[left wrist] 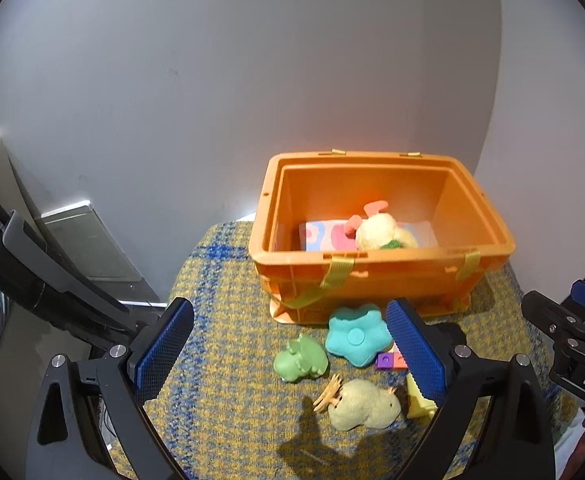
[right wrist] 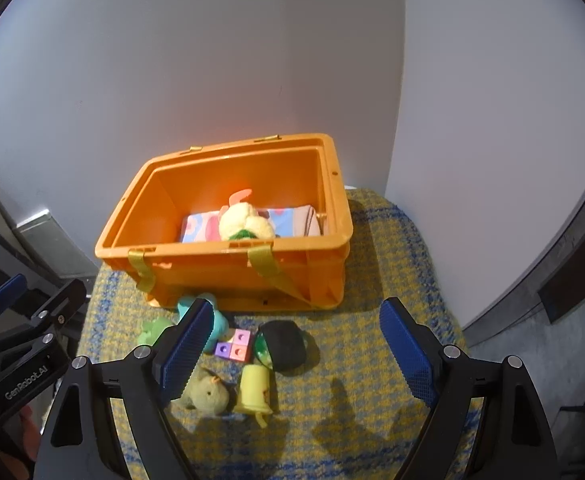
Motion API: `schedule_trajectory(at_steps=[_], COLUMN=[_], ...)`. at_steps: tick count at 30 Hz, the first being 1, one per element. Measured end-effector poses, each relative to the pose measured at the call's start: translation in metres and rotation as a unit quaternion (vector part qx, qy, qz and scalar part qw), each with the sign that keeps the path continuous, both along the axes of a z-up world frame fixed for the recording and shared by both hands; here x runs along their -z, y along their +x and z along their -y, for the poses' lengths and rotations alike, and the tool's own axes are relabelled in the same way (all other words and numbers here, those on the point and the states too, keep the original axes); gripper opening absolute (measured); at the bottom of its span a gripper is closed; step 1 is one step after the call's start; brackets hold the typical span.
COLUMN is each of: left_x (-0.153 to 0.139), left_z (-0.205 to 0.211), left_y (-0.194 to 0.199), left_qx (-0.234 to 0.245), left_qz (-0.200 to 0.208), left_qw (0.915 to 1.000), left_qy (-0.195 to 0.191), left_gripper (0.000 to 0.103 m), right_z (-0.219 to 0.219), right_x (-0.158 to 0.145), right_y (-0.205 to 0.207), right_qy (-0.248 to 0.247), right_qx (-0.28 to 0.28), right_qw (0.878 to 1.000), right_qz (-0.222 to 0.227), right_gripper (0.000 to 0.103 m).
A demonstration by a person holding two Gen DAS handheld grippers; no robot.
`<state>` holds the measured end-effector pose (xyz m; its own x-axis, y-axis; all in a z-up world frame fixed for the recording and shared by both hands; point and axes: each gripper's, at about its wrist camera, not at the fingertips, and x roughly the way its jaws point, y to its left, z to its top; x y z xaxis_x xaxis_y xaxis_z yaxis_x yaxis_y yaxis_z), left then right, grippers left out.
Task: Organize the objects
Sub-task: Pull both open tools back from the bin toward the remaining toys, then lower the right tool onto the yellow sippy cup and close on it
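Two grippers, left gripper [left wrist: 290,340] and right gripper [right wrist: 292,344], hang wide-jawed and empty above toys before the orange crate [left wrist: 376,280], its long axis running along the wall; yellow cup [right wrist: 254,390] seemingly upright.

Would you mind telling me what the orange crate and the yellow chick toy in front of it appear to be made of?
Orange crate: looks like rigid moulded plastic, smooth with a slight sheen, ribbed rim and walls. Yellow chick toy: seems to be soft plush fabric, with a fuzzy, matte, nubbly surface; its filling cannot be seen.
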<state>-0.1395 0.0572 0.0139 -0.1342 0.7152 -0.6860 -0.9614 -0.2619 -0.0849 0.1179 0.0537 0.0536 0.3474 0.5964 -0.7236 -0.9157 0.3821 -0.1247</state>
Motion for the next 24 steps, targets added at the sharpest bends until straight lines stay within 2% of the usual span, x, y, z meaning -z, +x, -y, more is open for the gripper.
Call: schedule_trajectory(at_steps=[15, 24], left_x=[0.043, 0.073], left_z=[0.026, 0.039], left_y=[-0.002, -0.003], left_qx=[-0.002, -0.001], left_qz=[0.006, -0.001], left_qw=[0.9999, 0.9998], left_qy=[-0.015, -0.022], left_gripper=[0.098, 0.098], right_z=[0.018, 0.025], right_x=[0.042, 0.08], right_y=[-0.008, -0.016], right_qy=[-0.029, -0.047], right_qx=[-0.006, -0.014], right_qw=[1.0, 0.999], right_qz=[-0.003, -0.014], right_gripper=[0.085, 0.085])
